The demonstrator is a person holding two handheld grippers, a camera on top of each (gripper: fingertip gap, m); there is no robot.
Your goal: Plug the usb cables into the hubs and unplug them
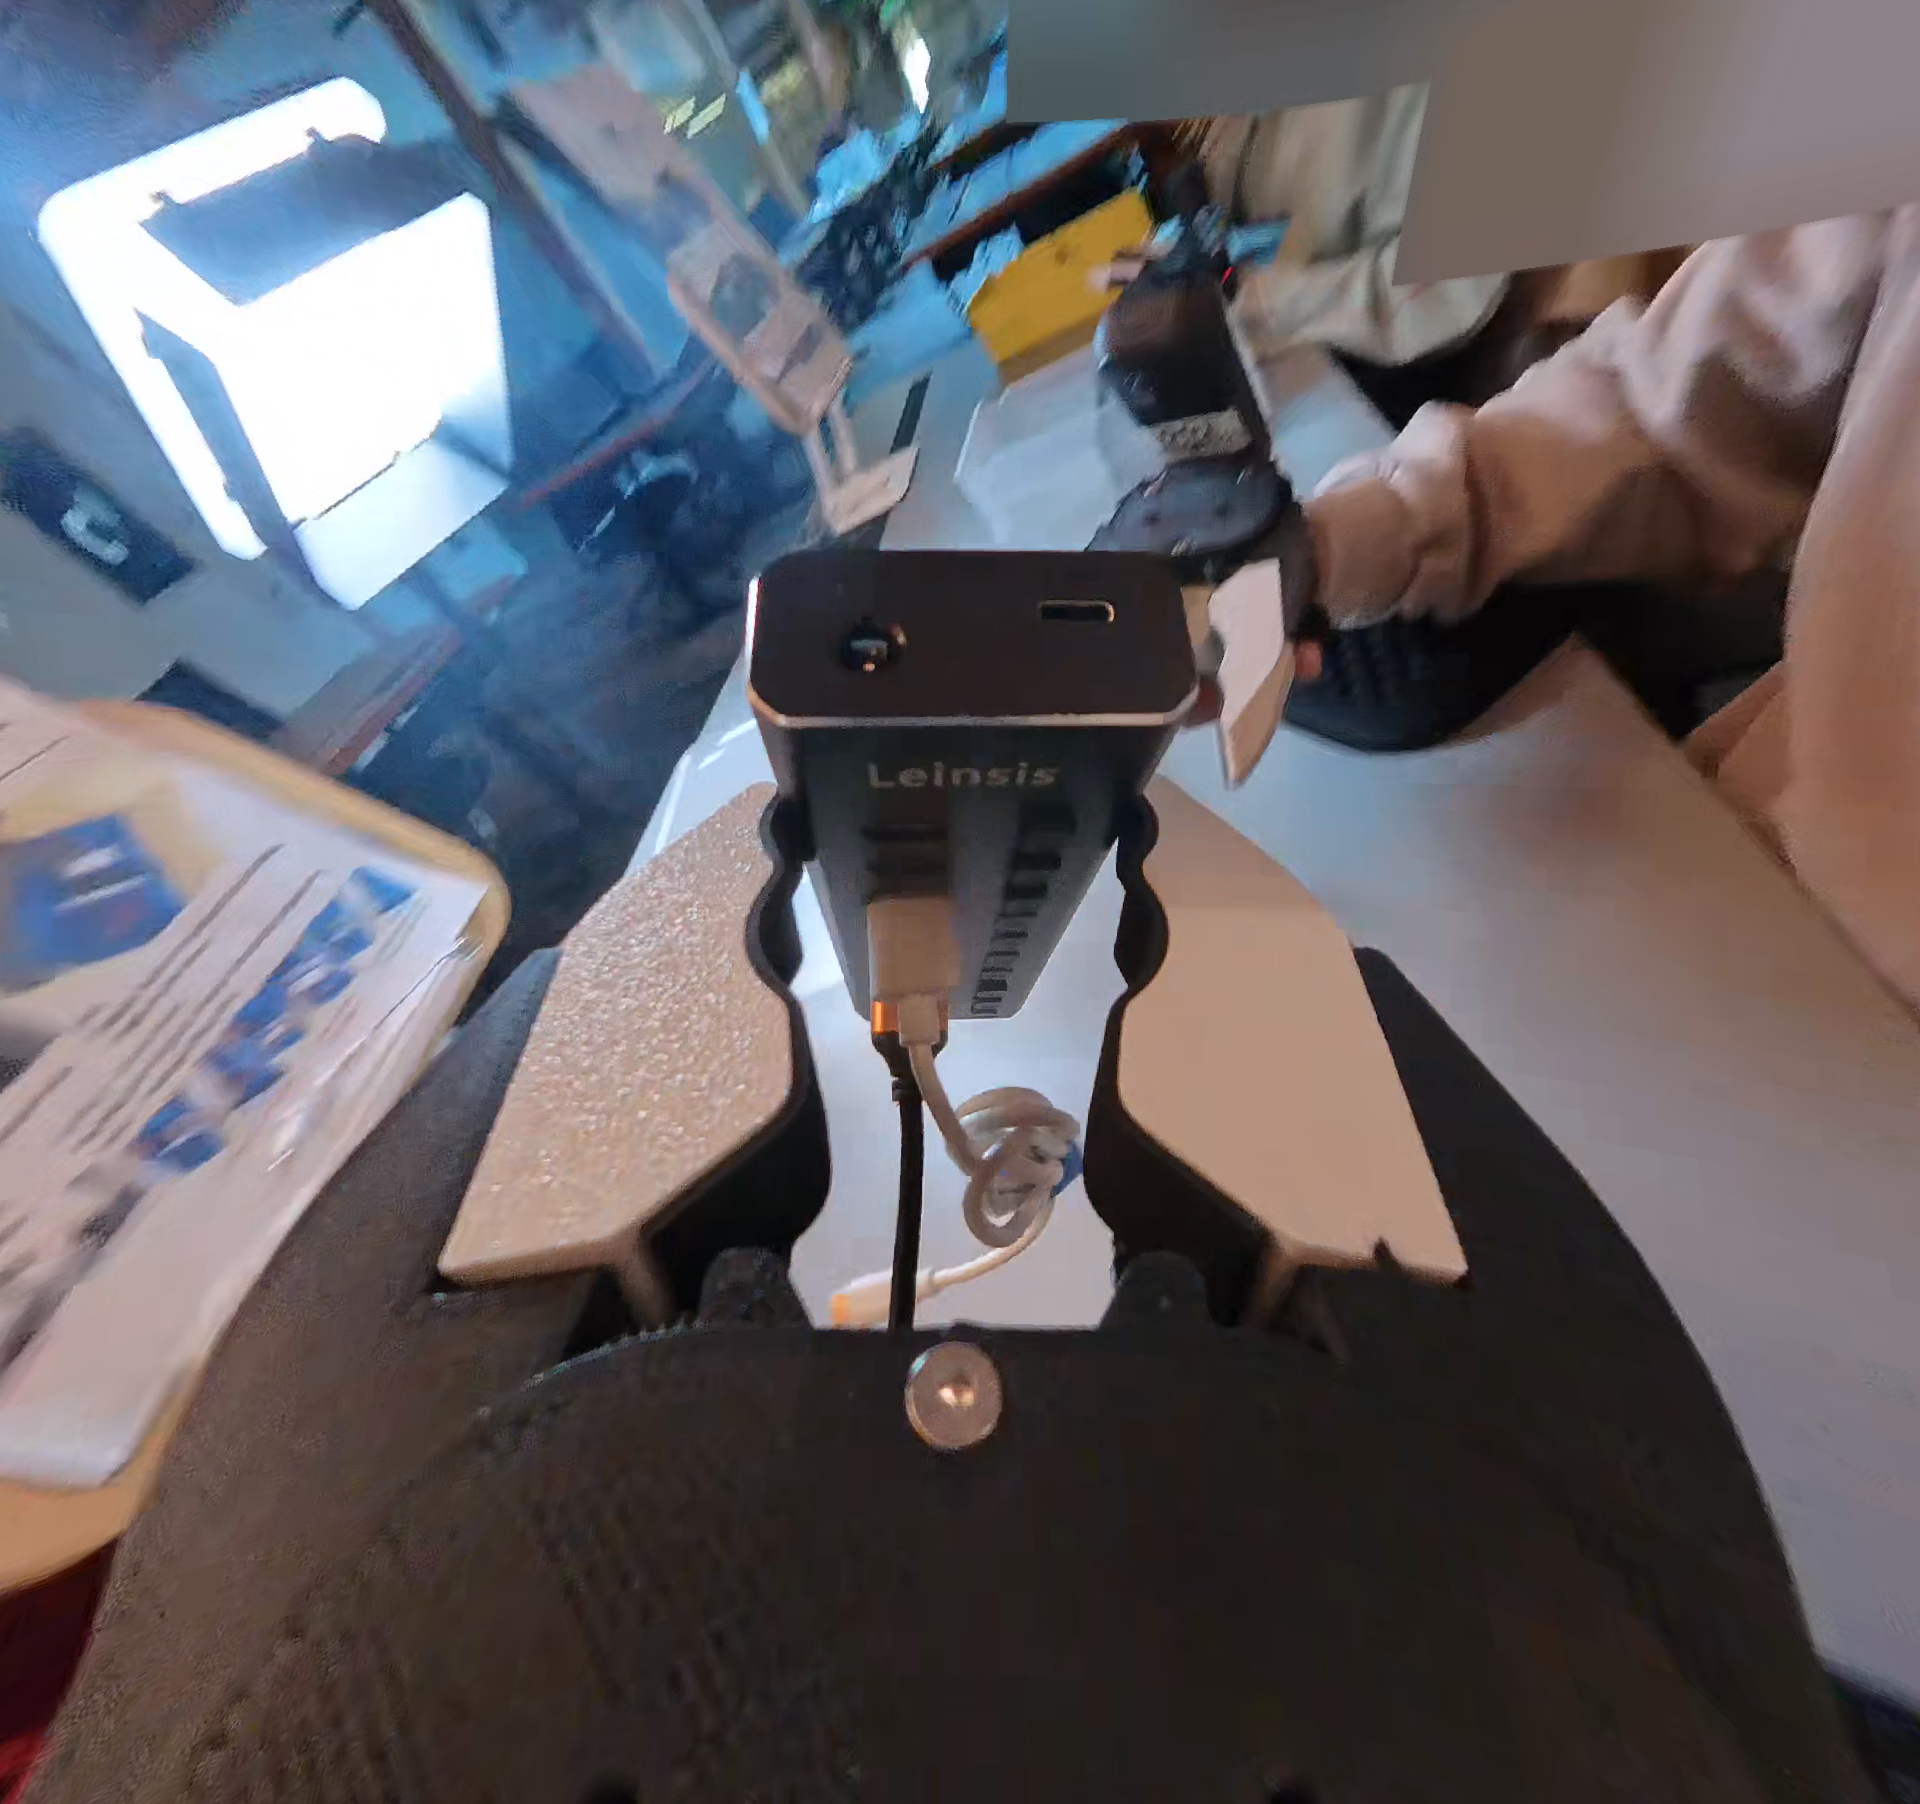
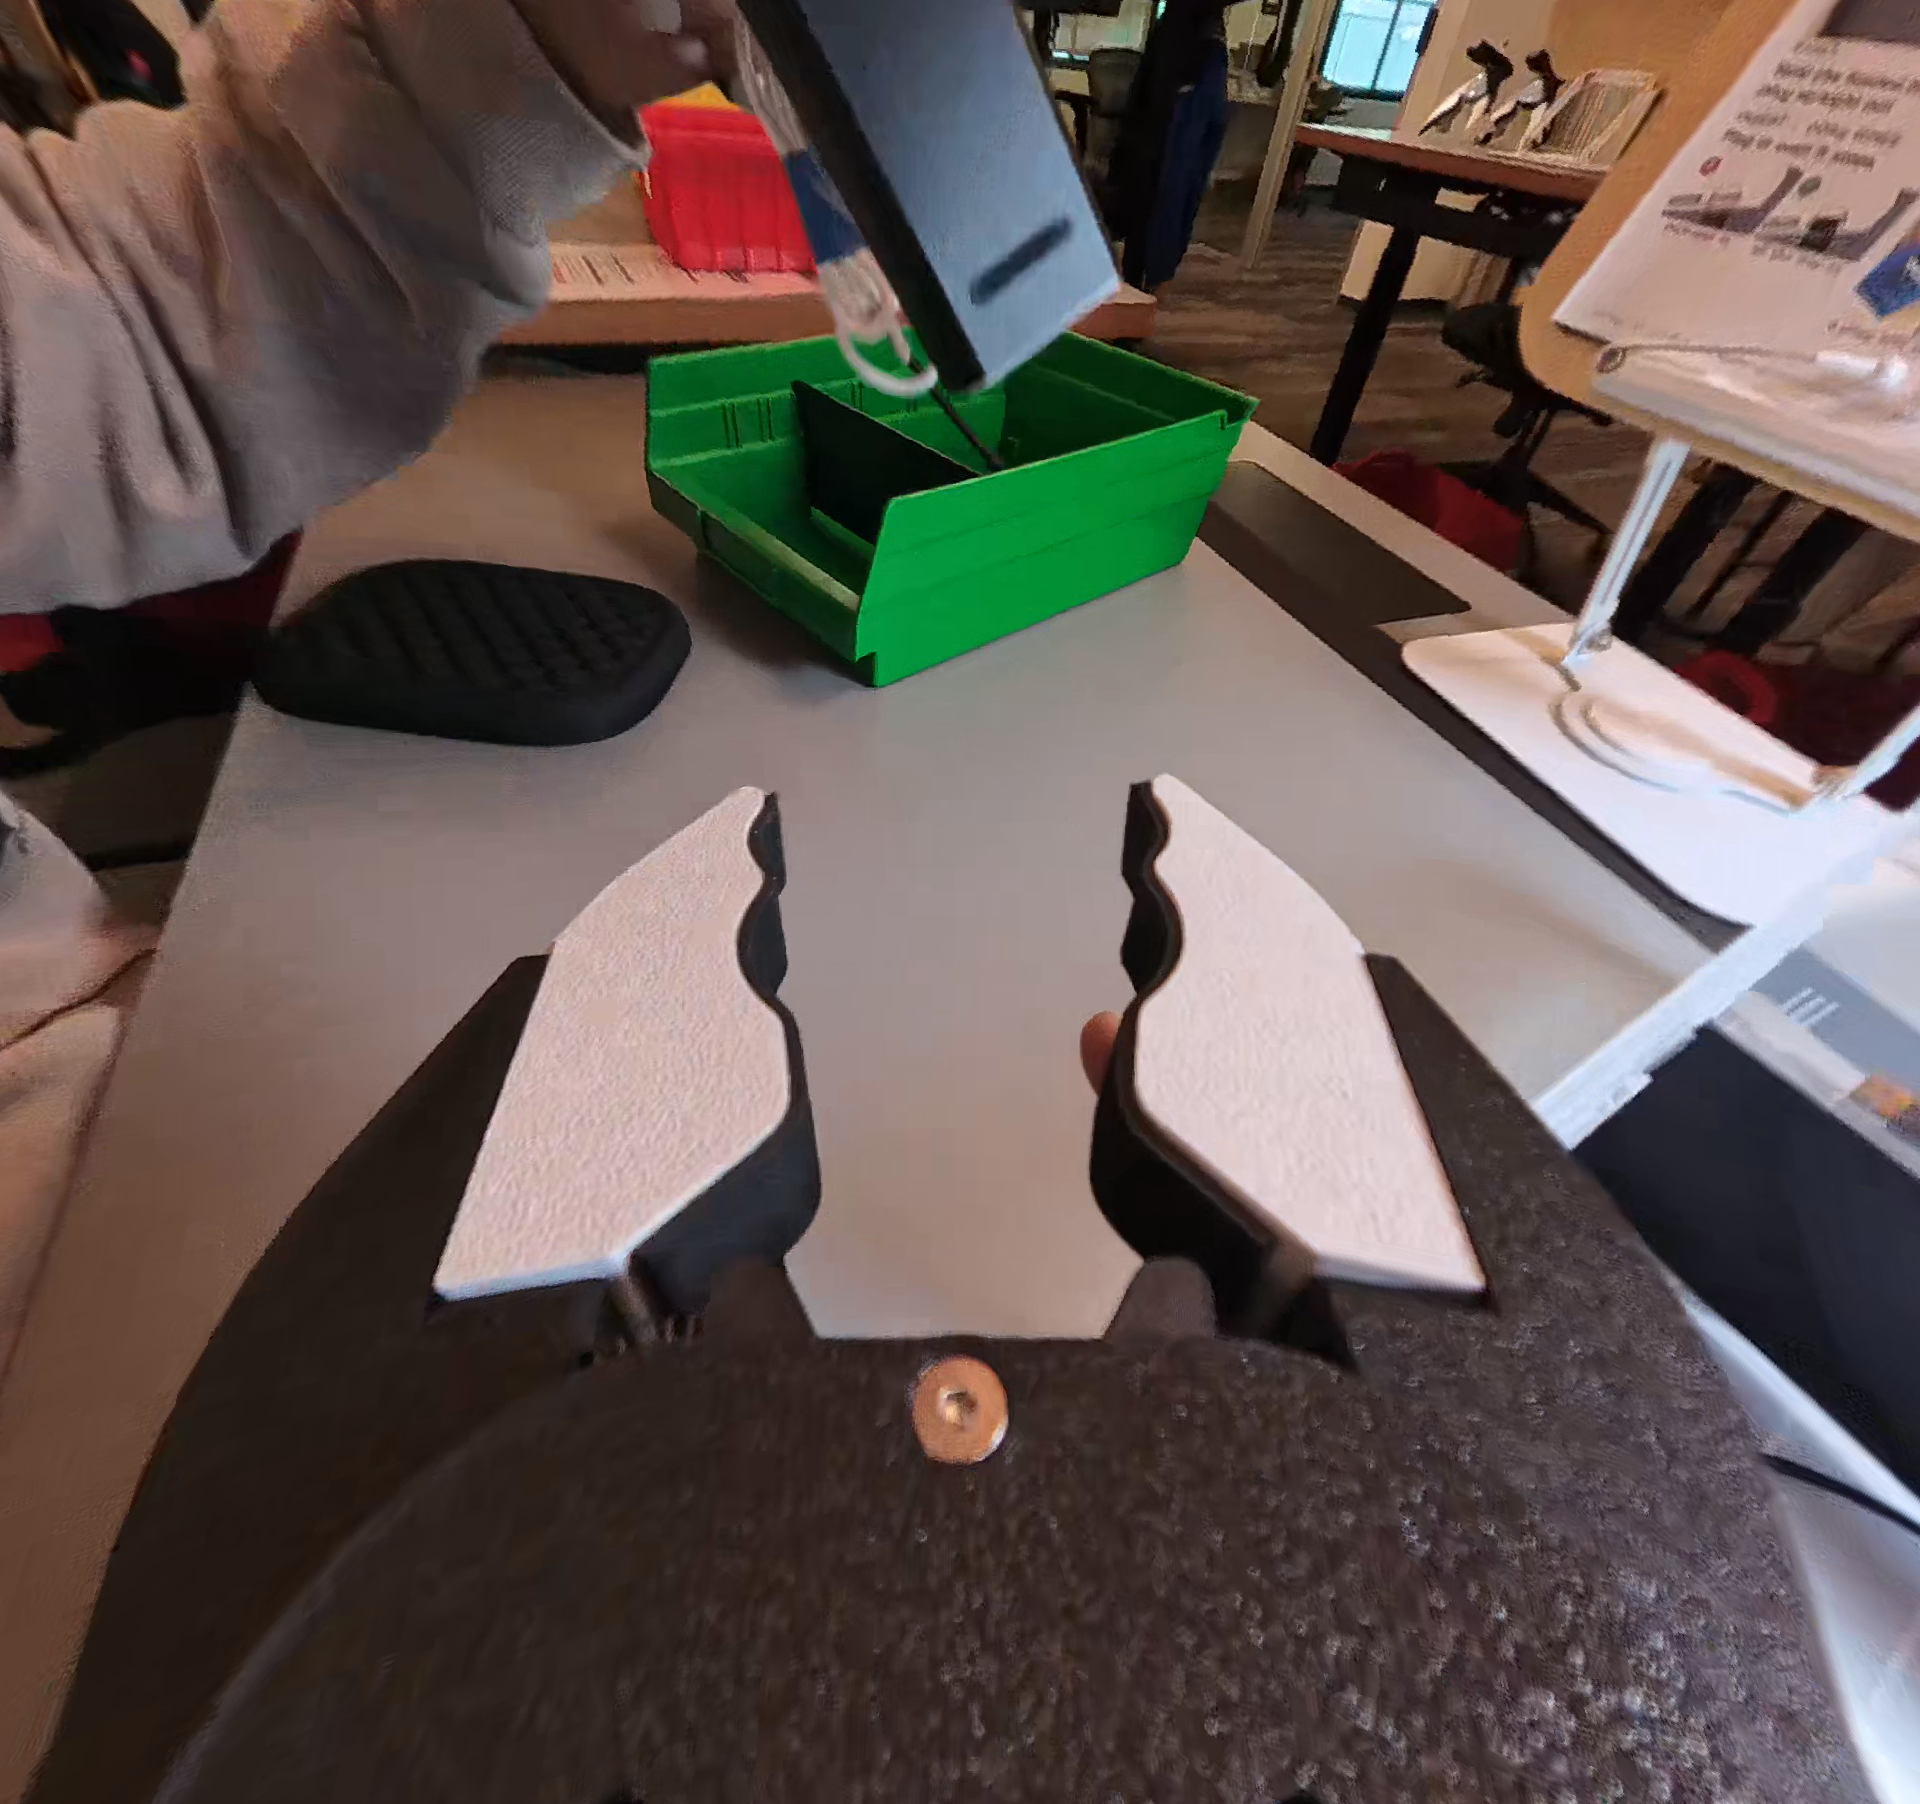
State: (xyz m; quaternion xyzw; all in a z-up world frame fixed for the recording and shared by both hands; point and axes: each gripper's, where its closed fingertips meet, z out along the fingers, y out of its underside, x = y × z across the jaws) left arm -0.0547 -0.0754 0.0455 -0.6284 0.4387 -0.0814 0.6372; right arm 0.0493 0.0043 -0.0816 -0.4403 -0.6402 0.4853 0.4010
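Observation:
My left gripper [image 1: 961, 824] is shut on a dark grey USB hub [image 1: 966, 715] and holds it up in the air above the table. A white USB cable [image 1: 997, 1162] is plugged into the hub and hangs coiled below it, beside a black cable [image 1: 906, 1204]. The hub also shows in the right wrist view [image 2: 935, 144], tilted above the green bin [image 2: 956, 507], with the cables dangling from it. My right gripper [image 2: 951, 829] is open and empty, low over the grey table [image 2: 935, 736].
A black padded rest [image 2: 473, 648] lies left on the table. A white stand with a printed sheet [image 2: 1766, 196] is at the right edge. A red bin [image 2: 722, 185] sits behind. A person's sleeve [image 2: 260, 227] reaches in from the left. The left gripper's tips are roughly 20 cm from the right gripper's.

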